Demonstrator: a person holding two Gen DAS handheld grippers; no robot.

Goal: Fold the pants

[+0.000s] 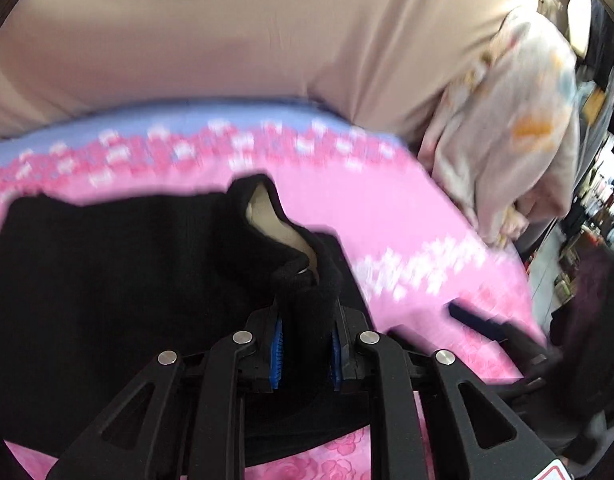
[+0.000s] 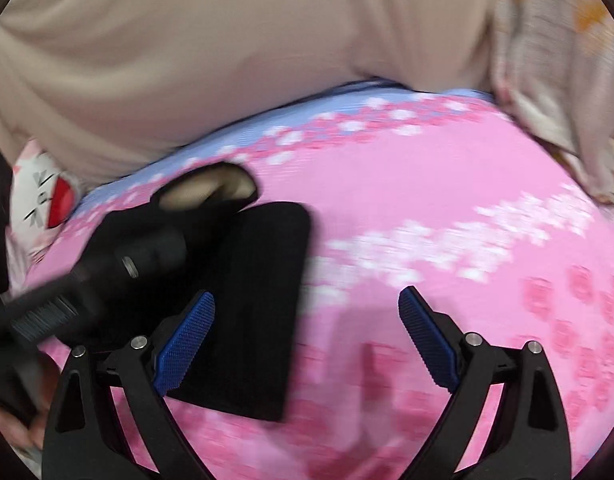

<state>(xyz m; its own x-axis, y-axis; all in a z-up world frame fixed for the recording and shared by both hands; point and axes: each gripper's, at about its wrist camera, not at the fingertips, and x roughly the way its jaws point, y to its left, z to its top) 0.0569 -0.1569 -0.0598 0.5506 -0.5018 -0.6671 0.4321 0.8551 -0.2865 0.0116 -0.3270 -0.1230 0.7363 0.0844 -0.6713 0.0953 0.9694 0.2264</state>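
Left wrist view: black knitted pants (image 1: 119,280) lie on a pink floral bedsheet (image 1: 387,208), partly folded. A bunched ridge of the fabric, showing a pale beige lining (image 1: 267,216), rises into the left gripper (image 1: 307,344), whose blue-padded fingers (image 1: 275,354) are pinched together on it.

Right wrist view: the same pants (image 2: 263,300) show a flat, squared-off folded panel near centre-left. The right gripper (image 2: 307,336) hovers above the sheet, its fingers (image 2: 187,336) spread wide and empty; the left-hand pad sits over the panel's edge, and contact cannot be told. The other pad is over bare sheet (image 2: 427,184).

Beyond the sheet: a beige cloth backdrop (image 1: 227,40) and a pale patterned garment (image 1: 507,120) hanging at the right.

Risks, as judged:
- The left grip holds a thick bunch rather than a clean edge; layers may slip unevenly and skew the fold.
- Pulling the ridge could drag the finished flat panel out of square, since nothing pins it.
- The knit is soft and limp; lifted high, it will sag and collapse.
- Both views are motion-blurred, so edge alignment is hard to confirm.
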